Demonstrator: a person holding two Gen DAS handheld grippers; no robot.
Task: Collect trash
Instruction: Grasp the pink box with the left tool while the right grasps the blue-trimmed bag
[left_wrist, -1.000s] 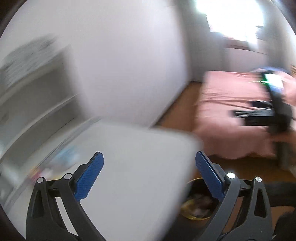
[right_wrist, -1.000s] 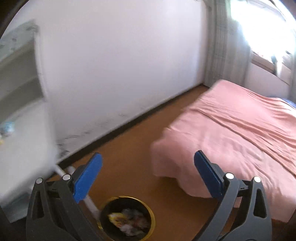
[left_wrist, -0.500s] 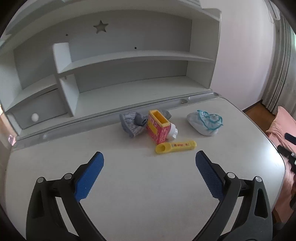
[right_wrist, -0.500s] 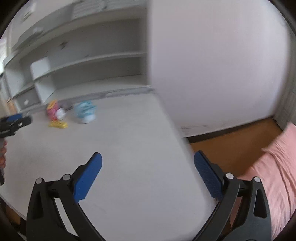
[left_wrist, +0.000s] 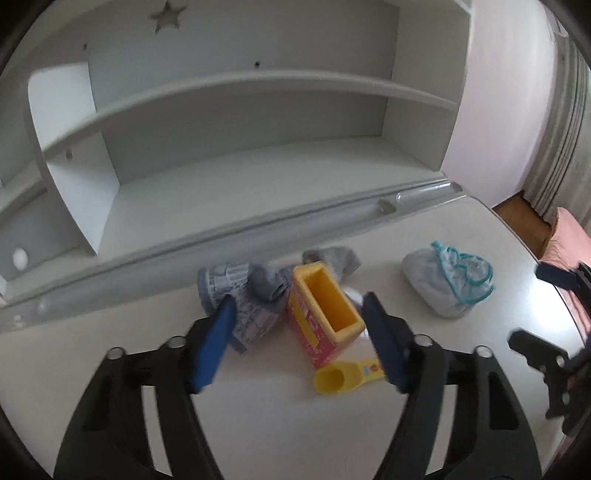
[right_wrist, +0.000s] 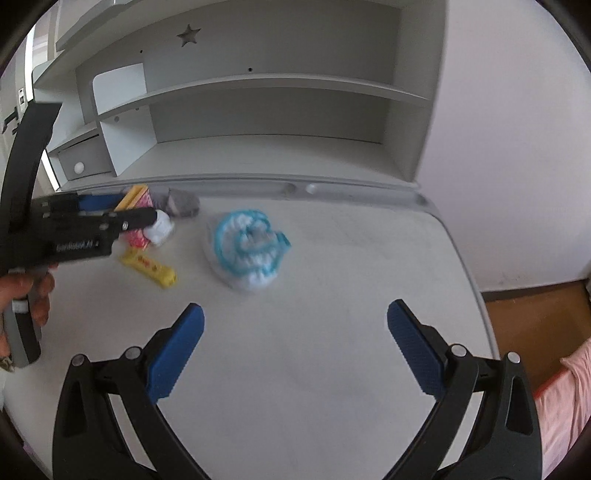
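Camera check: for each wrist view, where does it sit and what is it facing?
Left wrist: on the left gripper, angled down at the red-and-yellow carton and grey socks; its jaws have just been closing, nothing pinched; right gripper at the edge.
Right wrist: on the right gripper, facing the blue-trimmed bundle; left hand visible.
Shared: desk, shelves, carton, bundle, yellow scoop.

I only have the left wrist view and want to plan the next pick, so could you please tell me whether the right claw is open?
Observer: Yes, the right claw is open and empty, over bare desk, short of the blue-trimmed bundle.
Operator: Thanks. What is the white bit behind the carton?
Observer: A crumpled white wad, right beside the red carton.
Operator: Does the left claw straddle the carton?
Observer: Yes, one finger either side; its jaws have just been closing, with no pad pressing it.
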